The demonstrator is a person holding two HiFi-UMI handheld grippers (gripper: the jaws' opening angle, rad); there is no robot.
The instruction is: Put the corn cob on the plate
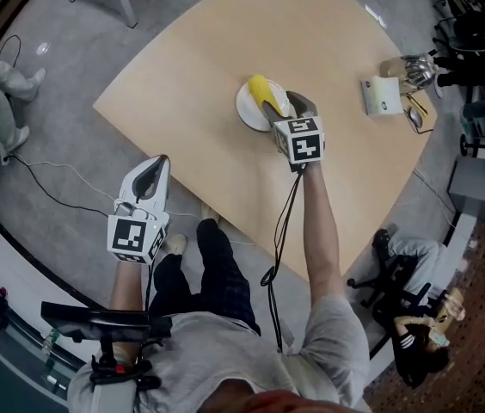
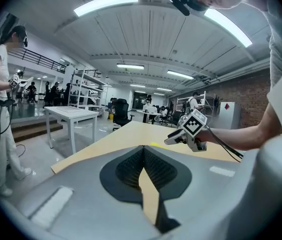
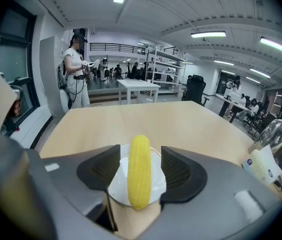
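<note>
Now, plump yellow corn cob (image 3: 140, 171), whole, on white plate (image 3: 119, 186)

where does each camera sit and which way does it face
Head view: on the head, steeply down at the table; arms and legs show.
Left gripper view: on the left gripper, shut, facing across the table at the right gripper.
Right gripper view: on the right gripper, open astride the corn on the plate.
Head and right gripper views share corn and plate.
</note>
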